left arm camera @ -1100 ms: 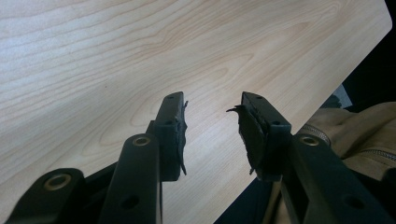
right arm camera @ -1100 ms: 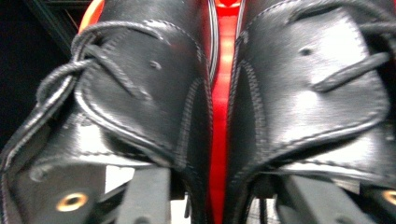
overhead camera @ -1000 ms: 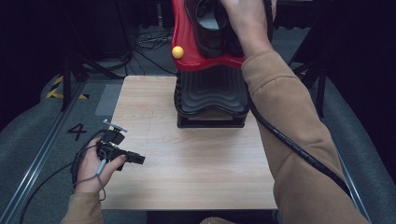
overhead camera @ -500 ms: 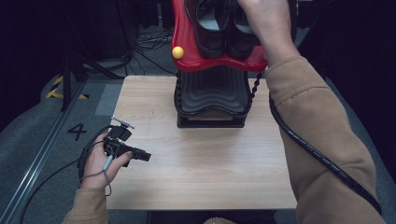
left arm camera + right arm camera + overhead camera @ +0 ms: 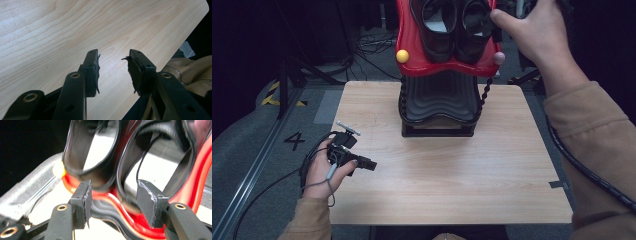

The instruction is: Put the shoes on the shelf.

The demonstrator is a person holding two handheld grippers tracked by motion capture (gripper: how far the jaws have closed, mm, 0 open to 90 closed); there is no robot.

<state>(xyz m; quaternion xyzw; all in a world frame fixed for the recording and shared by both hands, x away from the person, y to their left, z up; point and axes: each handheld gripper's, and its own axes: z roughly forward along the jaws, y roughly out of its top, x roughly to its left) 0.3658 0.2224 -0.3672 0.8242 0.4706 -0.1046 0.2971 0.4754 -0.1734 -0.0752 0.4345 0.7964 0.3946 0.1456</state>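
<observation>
Shoes on red rack, far edge of worktop; both jaws released.
Pair of black shoes: light, soft collar, glossy and slick, so pinch a heel rim. Right gripper jaws just opened, gripping nothing; left gripper idle near left edge.

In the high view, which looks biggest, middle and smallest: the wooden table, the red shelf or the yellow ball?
1. Wooden table, biggest by far.
2. Red shelf, though it sits higher, nearer the camera.
3. Yellow ball, smallest.
</observation>
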